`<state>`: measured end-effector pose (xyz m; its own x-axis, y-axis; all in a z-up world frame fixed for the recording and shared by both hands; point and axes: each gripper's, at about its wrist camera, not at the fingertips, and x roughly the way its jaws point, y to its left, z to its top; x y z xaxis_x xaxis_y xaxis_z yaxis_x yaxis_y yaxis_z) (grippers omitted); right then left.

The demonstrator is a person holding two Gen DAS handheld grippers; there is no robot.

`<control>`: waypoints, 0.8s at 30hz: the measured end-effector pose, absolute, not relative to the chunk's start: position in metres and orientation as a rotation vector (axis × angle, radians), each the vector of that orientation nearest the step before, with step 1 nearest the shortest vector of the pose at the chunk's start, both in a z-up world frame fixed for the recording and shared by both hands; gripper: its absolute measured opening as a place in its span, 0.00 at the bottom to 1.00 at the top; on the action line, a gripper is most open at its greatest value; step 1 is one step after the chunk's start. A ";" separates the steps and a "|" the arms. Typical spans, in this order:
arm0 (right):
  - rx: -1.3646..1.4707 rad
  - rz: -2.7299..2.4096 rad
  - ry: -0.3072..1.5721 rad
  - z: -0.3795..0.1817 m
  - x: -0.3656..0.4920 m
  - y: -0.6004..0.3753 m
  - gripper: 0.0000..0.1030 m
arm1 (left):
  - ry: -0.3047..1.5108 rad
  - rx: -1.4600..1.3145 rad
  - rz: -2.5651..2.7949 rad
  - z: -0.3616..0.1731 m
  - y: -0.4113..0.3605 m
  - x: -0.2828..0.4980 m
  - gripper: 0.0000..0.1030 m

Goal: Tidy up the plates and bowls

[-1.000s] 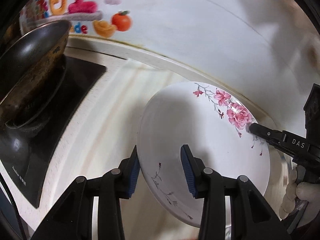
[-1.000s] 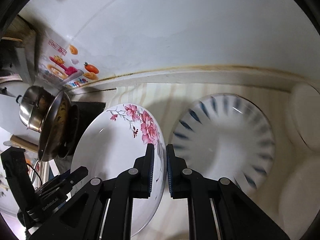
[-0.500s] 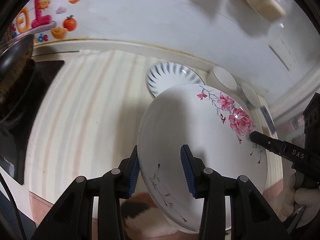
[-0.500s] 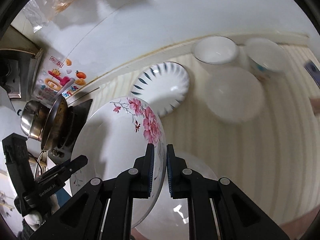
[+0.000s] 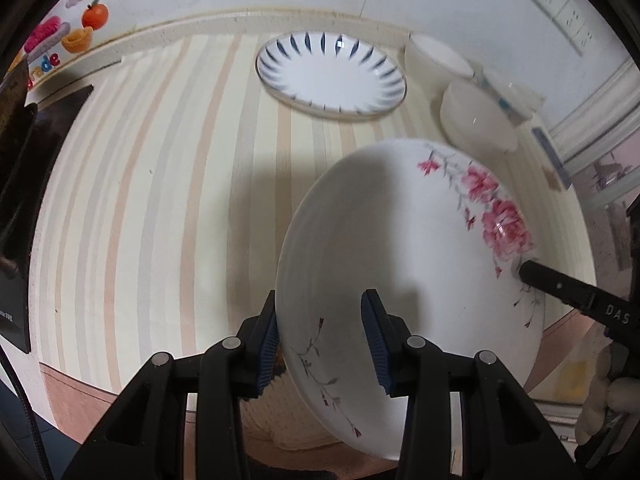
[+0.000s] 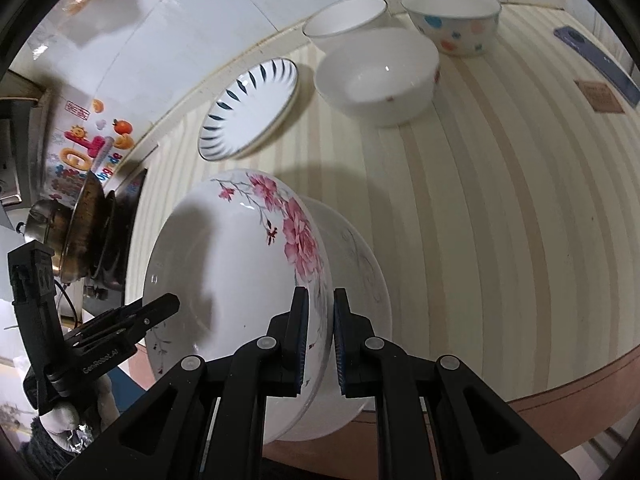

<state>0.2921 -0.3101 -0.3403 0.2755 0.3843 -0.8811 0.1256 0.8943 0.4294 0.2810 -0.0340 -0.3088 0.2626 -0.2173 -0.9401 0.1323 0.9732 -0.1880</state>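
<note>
A large white bowl with pink flowers [image 5: 404, 256] [image 6: 224, 264] is held tilted above the front of the striped counter. My right gripper [image 6: 321, 332] is shut on its rim. My left gripper [image 5: 320, 344] straddles the opposite rim with a wide gap between its pads; only its outer pad looks close to the rim. A blue-striped plate [image 5: 330, 74] [image 6: 250, 108] lies at the back. A plain white bowl [image 6: 376, 74], a second white bowl [image 6: 346, 18] and a dotted bowl [image 6: 454, 18] stand to the back right.
A stove with a dark pan [image 6: 90, 236] is at the left. A phone [image 6: 596, 64] and a small card [image 6: 598, 96] lie at the far right. The wall with stickers [image 5: 60, 36] runs behind the striped counter [image 6: 500, 220].
Both grippers have carried the flower bowl back from the wall toward the counter's front edge. The striped plate and the bowls now lie farther away.
</note>
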 end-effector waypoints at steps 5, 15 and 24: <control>0.440 0.165 1.305 -0.349 0.290 -0.309 0.13 | 1.302 -0.045 -0.224 -0.320 -0.041 0.276 0.36; 0.414 0.152 1.323 -0.357 0.291 -0.307 0.13 | 1.325 -0.004 -0.202 -0.330 -0.048 0.272 0.36; 0.388 0.148 1.333 -0.360 0.292 -0.306 0.13 | 1.344 0.010 -0.189 -0.338 -0.054 0.270 0.36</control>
